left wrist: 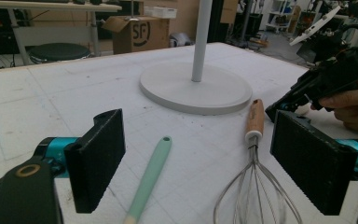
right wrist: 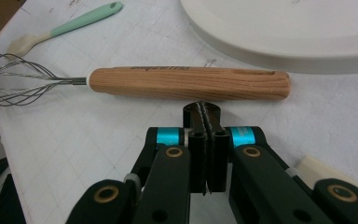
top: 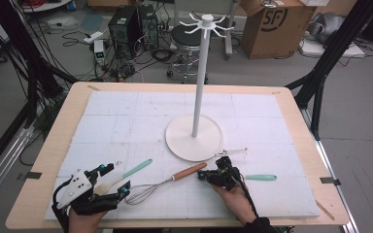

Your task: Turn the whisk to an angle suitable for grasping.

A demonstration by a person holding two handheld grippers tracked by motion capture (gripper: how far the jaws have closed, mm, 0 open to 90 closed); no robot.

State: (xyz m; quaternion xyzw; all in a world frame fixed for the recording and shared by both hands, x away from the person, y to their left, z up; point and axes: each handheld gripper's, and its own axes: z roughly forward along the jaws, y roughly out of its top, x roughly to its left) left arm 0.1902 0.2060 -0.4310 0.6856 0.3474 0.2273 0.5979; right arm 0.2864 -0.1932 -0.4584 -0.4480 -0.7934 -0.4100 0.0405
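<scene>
Right tool (right wrist: 206, 116) seen pressed fully together with nothing held, tips poised just beside the whisk (right wrist: 186, 84) (wooden handle) lying on the desk (top: 126, 116) near the stand's base (top: 194, 138), left tool (left wrist: 196, 163) spread wide, empty, over the whisk wires.

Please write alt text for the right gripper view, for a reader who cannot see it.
The right tool, jaws shut on nothing, points at the wooden handle of a whisk lying across the white mat. Behind lie a mint-handled spatula and the stand's round base.
</scene>
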